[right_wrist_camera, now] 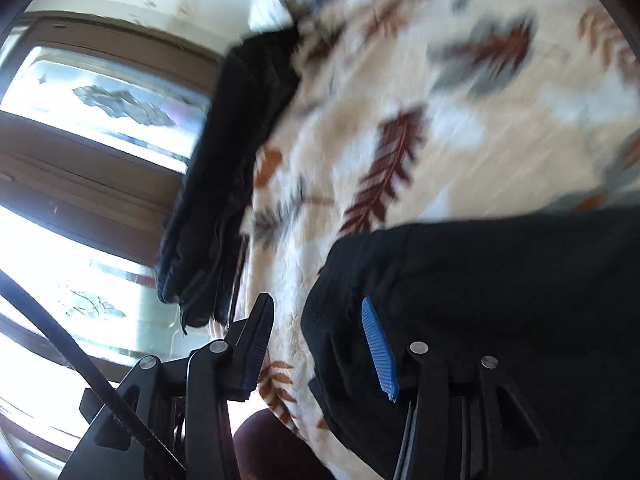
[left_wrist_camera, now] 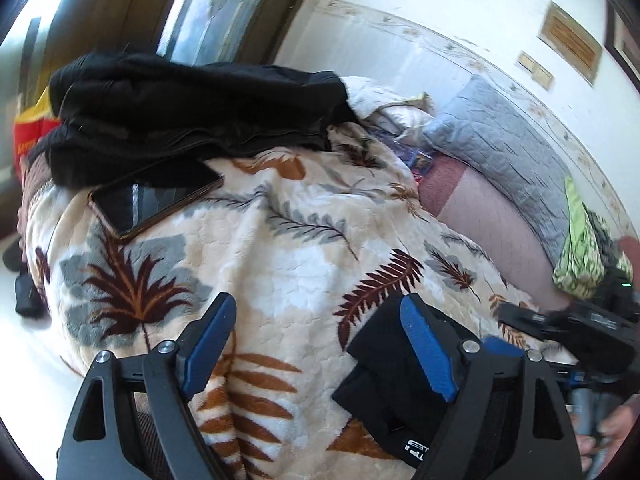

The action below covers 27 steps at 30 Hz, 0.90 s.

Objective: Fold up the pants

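Observation:
Folded black pants (left_wrist_camera: 384,392) with a small white label lie on the leaf-print blanket (left_wrist_camera: 280,248) at the near edge of the bed. My left gripper (left_wrist_camera: 316,300) is open above the blanket, and its right blue finger (left_wrist_camera: 428,352) rests over the pants' left part. In the blurred right wrist view the same black pants (right_wrist_camera: 500,300) fill the lower right. My right gripper (right_wrist_camera: 314,320) is open, its blue right finger (right_wrist_camera: 378,348) lying on the pants' edge, its left finger (right_wrist_camera: 258,340) over the blanket (right_wrist_camera: 400,100). Neither gripper pinches the cloth.
A heap of black clothes (left_wrist_camera: 192,108) lies at the far left of the bed, with a phone (left_wrist_camera: 152,204) just in front of it. A grey pillow (left_wrist_camera: 504,152) and a green patterned cloth (left_wrist_camera: 580,256) lie at the right. Glass door panels (right_wrist_camera: 100,120) stand beyond the bed.

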{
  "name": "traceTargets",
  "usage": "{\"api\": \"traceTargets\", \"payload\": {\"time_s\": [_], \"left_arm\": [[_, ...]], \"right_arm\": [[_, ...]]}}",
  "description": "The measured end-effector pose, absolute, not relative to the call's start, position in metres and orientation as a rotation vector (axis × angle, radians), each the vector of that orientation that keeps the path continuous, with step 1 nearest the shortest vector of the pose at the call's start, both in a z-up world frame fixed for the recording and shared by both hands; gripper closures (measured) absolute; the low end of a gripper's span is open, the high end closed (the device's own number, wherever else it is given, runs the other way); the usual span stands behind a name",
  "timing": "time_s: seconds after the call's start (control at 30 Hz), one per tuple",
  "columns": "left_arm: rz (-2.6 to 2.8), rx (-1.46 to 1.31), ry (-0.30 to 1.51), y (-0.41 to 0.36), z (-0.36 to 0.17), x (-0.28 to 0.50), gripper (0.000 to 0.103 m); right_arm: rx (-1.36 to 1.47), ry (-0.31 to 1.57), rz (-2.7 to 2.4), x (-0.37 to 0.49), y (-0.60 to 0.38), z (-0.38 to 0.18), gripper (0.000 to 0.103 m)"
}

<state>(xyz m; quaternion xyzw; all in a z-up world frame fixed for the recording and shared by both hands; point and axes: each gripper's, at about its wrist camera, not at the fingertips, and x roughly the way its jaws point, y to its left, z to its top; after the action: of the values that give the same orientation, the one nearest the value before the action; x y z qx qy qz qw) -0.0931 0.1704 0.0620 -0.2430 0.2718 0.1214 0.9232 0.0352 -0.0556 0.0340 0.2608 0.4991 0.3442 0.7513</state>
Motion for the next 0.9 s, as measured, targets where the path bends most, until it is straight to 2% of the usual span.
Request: {"api": "traceTargets", "payload": {"time_s": [0.13,0.3,0.5,0.67,0.9], "left_arm": [[0.2,-0.437,0.593,0.153,0.059,-0.086,0.018],[0.13,-0.363,0.749,0.126,0.035,-0.065,0.018],[0.012,-0.263,0.765,0.08,0.039,-0.069,0.018],[-0.225,-0.154,0.769,0.0,0.07,-0.069,0.017],[-0.628,-0.089,0.927,-0.145,0.092,-0.013,0.017]], "right_arm": [[0.516,0.932,0.55,-0.012,-0.152,0.057,0.044],[0.611,0.777,0.169,-0.106,-0.294,0.054,0.044],[0.645,0.622,-0.248,-0.197,-0.412,0.052,0.04],[0.723,0.647,-0.276,-0.209,-0.447,0.024,0.04],[0.794,0.646,-0.137,-0.209,-0.441,-0.004,0.04]]}}
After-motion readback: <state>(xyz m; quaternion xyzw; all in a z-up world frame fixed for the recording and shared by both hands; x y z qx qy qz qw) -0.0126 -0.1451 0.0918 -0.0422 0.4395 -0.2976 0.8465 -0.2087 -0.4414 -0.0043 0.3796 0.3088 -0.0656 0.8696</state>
